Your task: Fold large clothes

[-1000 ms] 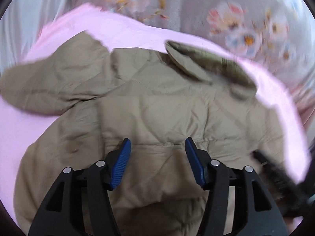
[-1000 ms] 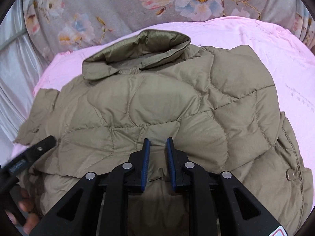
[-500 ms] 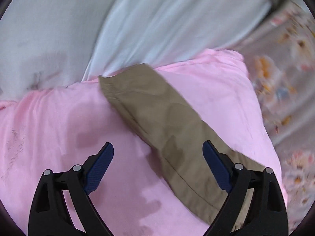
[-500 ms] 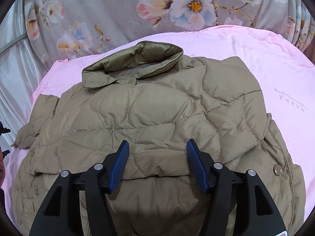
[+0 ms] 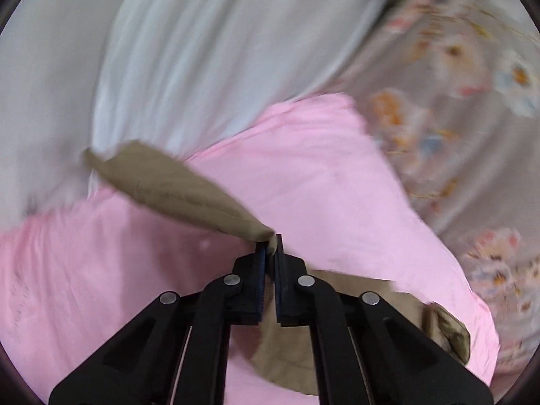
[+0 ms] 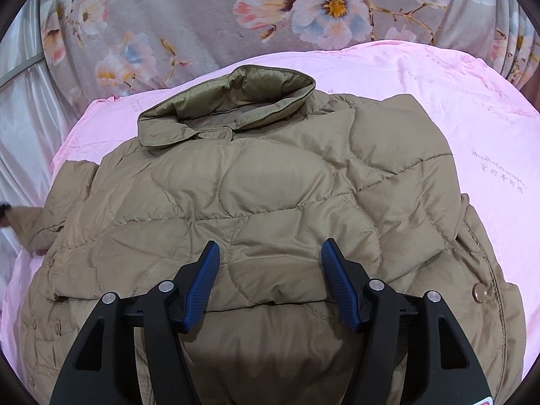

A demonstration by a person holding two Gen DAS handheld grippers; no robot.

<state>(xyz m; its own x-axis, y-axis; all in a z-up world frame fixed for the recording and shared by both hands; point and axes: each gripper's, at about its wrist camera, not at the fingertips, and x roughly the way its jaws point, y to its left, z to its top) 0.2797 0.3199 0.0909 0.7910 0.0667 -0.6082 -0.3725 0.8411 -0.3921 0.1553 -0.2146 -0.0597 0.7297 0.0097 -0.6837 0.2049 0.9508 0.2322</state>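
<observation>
A khaki quilted jacket (image 6: 270, 202) lies spread on a pink sheet (image 6: 455, 101), collar at the far side. My right gripper (image 6: 270, 263) is open and empty, hovering over the jacket's middle. In the left wrist view my left gripper (image 5: 269, 249) is shut on the jacket's sleeve (image 5: 175, 185), which stretches up and to the left from the jaws, lifted off the pink sheet (image 5: 303, 175). More of the jacket (image 5: 371, 320) shows below the gripper. The sleeve also shows at the left edge of the right wrist view (image 6: 37, 229).
A grey floral cover (image 6: 236, 17) lies beyond the pink sheet. White satin fabric (image 5: 202, 50) lies to the left of the sheet, also seen in the right wrist view (image 6: 23, 118).
My left gripper swung left from the jacket's body to the sleeve and has shut on it, lifting it. My right gripper opened and stays open over the jacket.
</observation>
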